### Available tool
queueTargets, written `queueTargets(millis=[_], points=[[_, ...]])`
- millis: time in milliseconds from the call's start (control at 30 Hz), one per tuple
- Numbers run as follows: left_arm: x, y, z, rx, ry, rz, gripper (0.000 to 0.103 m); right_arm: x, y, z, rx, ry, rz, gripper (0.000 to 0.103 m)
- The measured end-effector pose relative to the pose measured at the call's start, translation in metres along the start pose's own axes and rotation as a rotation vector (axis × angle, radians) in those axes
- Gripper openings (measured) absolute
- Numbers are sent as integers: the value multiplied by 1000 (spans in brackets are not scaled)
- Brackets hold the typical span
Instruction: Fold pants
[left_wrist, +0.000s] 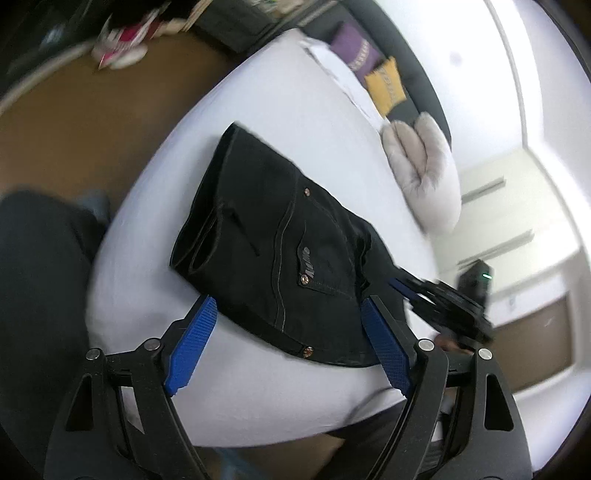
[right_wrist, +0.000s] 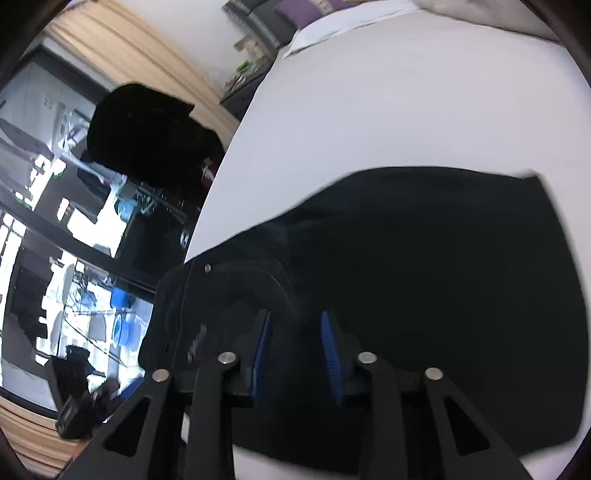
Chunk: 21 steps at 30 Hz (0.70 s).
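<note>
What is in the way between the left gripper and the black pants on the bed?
Nothing visible. The left gripper hangs open right above the folded black pants on the white bed. The pillow and cushions lie far off, near the headboard.

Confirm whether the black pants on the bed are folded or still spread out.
Folded. The black pants lie as a compact layered rectangle on the white bed, with both leg hems stacked at one end.

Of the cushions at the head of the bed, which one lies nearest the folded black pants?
The fluffy grey cushion, lying on the white sheet closest to the black pants; the purple cushion and yellow cushion sit farther back against the dark headboard.
</note>
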<state>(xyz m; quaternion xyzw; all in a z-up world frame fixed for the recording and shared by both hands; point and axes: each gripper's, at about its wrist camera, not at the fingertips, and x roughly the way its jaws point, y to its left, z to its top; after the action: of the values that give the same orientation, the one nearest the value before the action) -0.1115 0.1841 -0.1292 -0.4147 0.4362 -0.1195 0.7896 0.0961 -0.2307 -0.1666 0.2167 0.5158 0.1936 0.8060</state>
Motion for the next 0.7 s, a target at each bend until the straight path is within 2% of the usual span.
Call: queueTargets(millis=[100,167,233,467,567,700], points=[[10,15,-5,-107,49,-72,80,36,6,19,-15,36,-65,24],[17,24,-7,-157,86,-83,80,49,0,21,10,68,-81,23],[21,32,-10,-189,92,-89,80,55,-7,15,28,84,-94,17],[28,53,-5,-275,51,-110,80,26,0,-33,-26,128,-122,16],[33,60,2,-318,27,-126,80,13,-6,-51,18,122,-93,17],[37,74,6,-363,-13,-151,80,11,-16,-56,51,112,-65,17]])
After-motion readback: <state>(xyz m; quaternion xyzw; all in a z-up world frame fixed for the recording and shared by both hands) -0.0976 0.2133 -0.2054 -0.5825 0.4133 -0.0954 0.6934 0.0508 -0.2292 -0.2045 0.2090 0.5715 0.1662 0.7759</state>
